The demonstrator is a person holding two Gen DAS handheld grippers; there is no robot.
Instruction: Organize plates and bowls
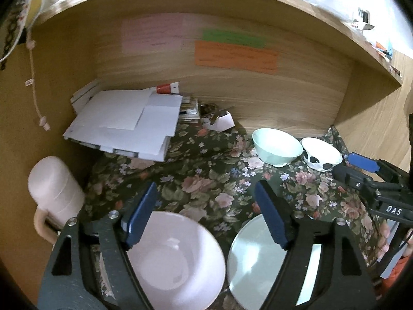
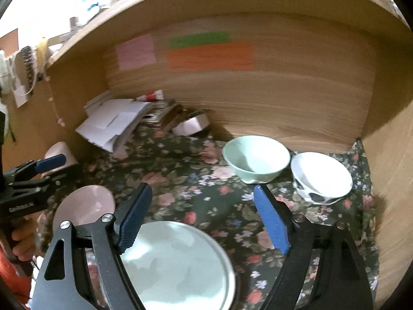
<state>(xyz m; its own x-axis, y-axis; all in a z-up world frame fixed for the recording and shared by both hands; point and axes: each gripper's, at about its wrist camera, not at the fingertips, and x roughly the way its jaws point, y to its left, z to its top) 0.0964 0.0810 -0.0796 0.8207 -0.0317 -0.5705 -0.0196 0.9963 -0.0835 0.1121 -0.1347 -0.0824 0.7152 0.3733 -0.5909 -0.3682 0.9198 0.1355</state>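
Note:
On the floral cloth (image 1: 206, 170) lie a pink plate (image 1: 175, 261) and, right of it, a pale green plate (image 1: 255, 263). My left gripper (image 1: 206, 214) hovers open above the gap between them, holding nothing. At the back right stand a mint bowl (image 1: 277, 146) and a white bowl with black patches (image 1: 321, 153), side by side. My right gripper (image 2: 202, 219) is open and empty over the green plate (image 2: 178, 263), with the mint bowl (image 2: 255, 159) and patched bowl (image 2: 321, 178) ahead. The pink plate (image 2: 85, 204) lies to its left. Each gripper shows in the other's view (image 1: 353, 169) (image 2: 56, 169).
Wooden walls (image 1: 258, 98) close the desk nook at the back and both sides, under a shelf. A stack of white papers (image 1: 124, 124) and a small tape dispenser (image 1: 222, 121) sit at the back left. A pink lidded jug (image 1: 54, 188) stands by the left wall.

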